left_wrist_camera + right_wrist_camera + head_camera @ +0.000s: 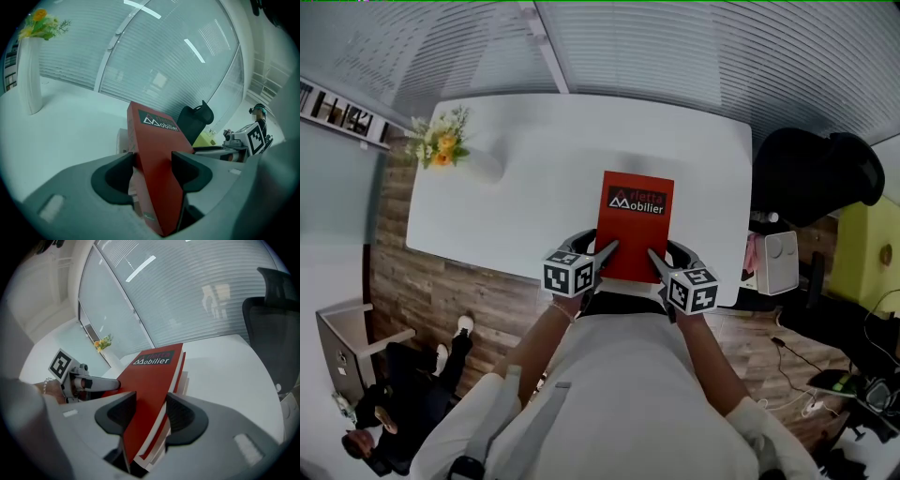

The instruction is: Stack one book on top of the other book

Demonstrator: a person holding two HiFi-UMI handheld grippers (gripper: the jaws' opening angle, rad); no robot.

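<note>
Head view, looking steeply down: a person's two forearms reach fwd over the near edge of a white rounded-corner table (534, 159). Between them is a flat red book w/ a black label panel reading "Mobilier" (635, 225). Its long side runs away from the person and its near end is by the table's near edge. Can't tell if it rests on the table or sits just above it.

L gripper (598, 246) has the book's near-left corner, R gripper (666, 253) the near-right corner. Each carries a cube w/ black-&-white square markers.

L gripper view: jaws clamped on the red book, one pad on each face, the book filling the gap. R gripper view: jaws stand wide but pressed on the same book, one pad on the front cover, the other on the underside, w/ white page edges showing. Both gripper views show a pale edge under the red book; can't tell if that's the 2nd book.

Far-left on the table is a tall white vase (478, 167) w/ yellow & orange flowers (441, 142), well apart from the book. A black office chair (811, 173) stands beside the table's right end. The floor is wood plank (441, 291).
</note>
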